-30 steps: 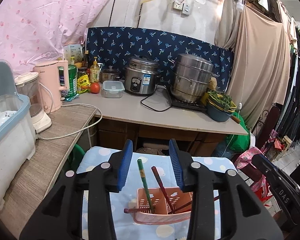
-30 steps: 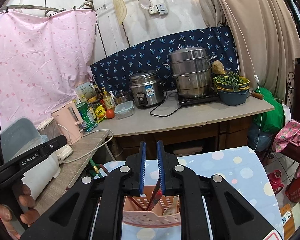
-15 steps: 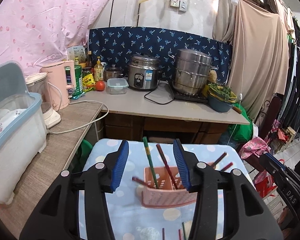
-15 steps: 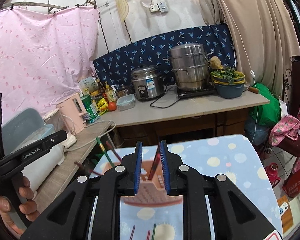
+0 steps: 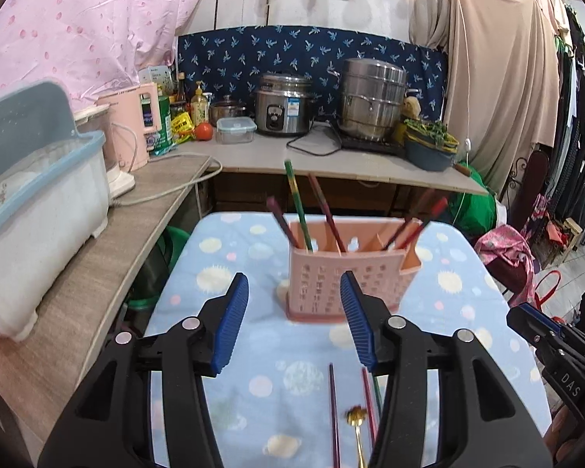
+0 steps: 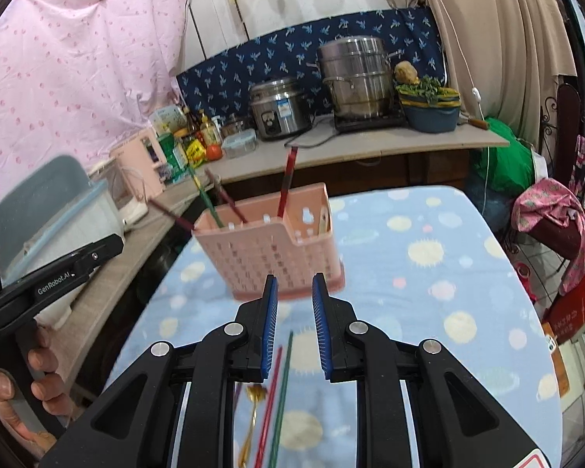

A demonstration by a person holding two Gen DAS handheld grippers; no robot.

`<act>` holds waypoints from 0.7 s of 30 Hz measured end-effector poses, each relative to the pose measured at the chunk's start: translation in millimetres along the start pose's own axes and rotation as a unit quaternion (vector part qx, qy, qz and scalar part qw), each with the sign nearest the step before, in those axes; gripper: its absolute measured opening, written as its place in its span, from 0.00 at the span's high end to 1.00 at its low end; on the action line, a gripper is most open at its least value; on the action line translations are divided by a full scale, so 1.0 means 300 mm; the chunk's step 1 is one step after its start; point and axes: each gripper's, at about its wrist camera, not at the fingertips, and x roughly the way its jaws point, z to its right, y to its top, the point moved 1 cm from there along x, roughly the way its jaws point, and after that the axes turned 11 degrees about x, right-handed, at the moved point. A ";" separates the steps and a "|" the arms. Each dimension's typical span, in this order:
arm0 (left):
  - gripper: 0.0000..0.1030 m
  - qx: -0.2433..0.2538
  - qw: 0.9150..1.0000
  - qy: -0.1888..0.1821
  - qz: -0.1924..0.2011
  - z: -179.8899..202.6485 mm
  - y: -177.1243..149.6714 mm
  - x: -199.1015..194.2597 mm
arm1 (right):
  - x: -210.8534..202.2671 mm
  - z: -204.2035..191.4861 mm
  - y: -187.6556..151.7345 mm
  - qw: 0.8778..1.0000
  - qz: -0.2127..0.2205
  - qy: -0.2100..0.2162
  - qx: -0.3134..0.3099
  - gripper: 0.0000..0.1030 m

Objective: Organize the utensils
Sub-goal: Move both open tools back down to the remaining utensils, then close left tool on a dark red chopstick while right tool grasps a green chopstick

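Note:
A pink perforated utensil basket (image 5: 341, 271) stands on the blue dotted table (image 5: 253, 351) and holds several chopsticks, one green (image 5: 298, 204), the others dark red. It also shows in the right wrist view (image 6: 269, 249). On the cloth near me lie a dark red chopstick (image 5: 333, 409), a green chopstick (image 6: 282, 390), a red chopstick (image 6: 269, 397) and a small gold spoon (image 5: 357, 425). My left gripper (image 5: 294, 316) is open and empty above them. My right gripper (image 6: 294, 316) is open with a narrower gap and empty.
A wooden counter (image 5: 97, 257) on the left carries a white and blue dish rack (image 5: 31, 210) and a pink kettle (image 5: 130, 128). The back counter (image 5: 331, 156) holds a rice cooker (image 5: 282, 103), a steel steamer pot (image 5: 372, 97) and bowls (image 5: 429, 148).
Both grippers have pulled back and up from the basket, which now stands farther ahead. The loose chopsticks and spoon on the cloth have come into view. The right jaws have opened wider.

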 end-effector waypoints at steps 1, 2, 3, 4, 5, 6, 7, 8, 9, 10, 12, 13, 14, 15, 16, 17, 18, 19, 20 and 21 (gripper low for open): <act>0.54 0.000 1.000 -0.002 -0.008 0.005 -0.030 -0.002 | -0.003 0.005 -0.025 1.000 -0.007 -0.002 -0.002 0.82; 0.54 0.000 1.000 -0.005 -0.018 0.008 -0.060 -0.003 | -0.006 0.009 -0.055 1.000 -0.017 -0.004 -0.003 0.82; 0.53 0.000 1.000 -0.007 -0.025 0.013 -0.088 -0.004 | -0.008 0.015 -0.085 1.000 -0.027 -0.005 -0.003 0.82; 0.53 0.002 0.999 -0.008 -0.032 0.020 -0.111 -0.005 | -0.010 0.021 -0.115 0.999 -0.035 -0.009 -0.004 0.82; 0.53 0.005 0.999 -0.007 -0.041 0.026 -0.139 -0.005 | -0.009 0.029 -0.141 0.999 -0.042 -0.013 -0.005 0.82; 0.53 0.008 0.999 -0.006 -0.046 0.032 -0.163 -0.007 | -0.009 0.035 -0.165 0.999 -0.050 -0.015 -0.006 0.82; 0.53 0.008 0.999 -0.008 -0.053 0.035 -0.191 -0.007 | -0.007 0.043 -0.195 0.998 -0.060 -0.017 -0.004 0.82; 0.53 0.007 0.998 -0.013 -0.062 0.038 -0.217 -0.006 | -0.005 0.048 -0.219 0.997 -0.069 -0.018 -0.002 0.82; 0.53 0.007 0.997 -0.016 -0.070 0.044 -0.237 -0.005 | -0.003 0.053 -0.246 0.997 -0.078 -0.019 -0.001 0.82; 0.53 0.006 0.997 -0.019 -0.077 0.049 -0.262 -0.004 | -0.003 0.056 -0.270 0.996 -0.085 -0.021 -0.001 0.82; 0.53 0.010 0.996 -0.018 -0.089 0.057 -0.308 -0.005 | -0.001 0.061 -0.320 0.995 -0.098 -0.023 0.000 0.82; 0.53 0.012 0.995 -0.019 -0.094 0.067 -0.330 -0.005 | 0.002 0.066 -0.343 0.994 -0.104 -0.024 0.000 0.82; 0.53 0.012 0.995 -0.022 -0.100 0.070 -0.347 -0.005 | 0.005 0.069 -0.368 0.994 -0.110 -0.025 -0.001 0.82; 0.53 0.011 0.994 -0.025 -0.107 0.074 -0.369 -0.005 | 0.007 0.070 -0.394 0.993 -0.115 -0.028 -0.003 0.82; 0.53 0.011 0.993 -0.027 -0.112 0.079 -0.386 -0.005 | 0.010 0.072 -0.417 0.992 -0.120 -0.028 -0.003 0.82; 0.53 0.011 0.993 -0.029 -0.117 0.088 -0.405 -0.004 | 0.013 0.073 -0.437 0.992 -0.126 -0.028 -0.002 0.82; 0.53 0.012 0.992 -0.031 -0.123 0.093 -0.425 -0.003 | 0.016 0.073 -0.456 0.991 -0.131 -0.028 -0.002 0.82; 0.53 0.012 0.991 -0.032 -0.128 0.096 -0.445 -0.002 | 0.020 0.072 -0.471 0.990 -0.135 -0.029 -0.003 0.82; 0.53 0.014 0.990 -0.035 -0.134 0.101 -0.465 0.001 | 0.023 0.069 -0.488 0.990 -0.139 -0.029 -0.005 0.82; 0.53 0.015 0.990 -0.035 -0.139 0.106 -0.481 0.002 | 0.028 0.061 -0.496 0.989 -0.142 -0.030 -0.007 0.82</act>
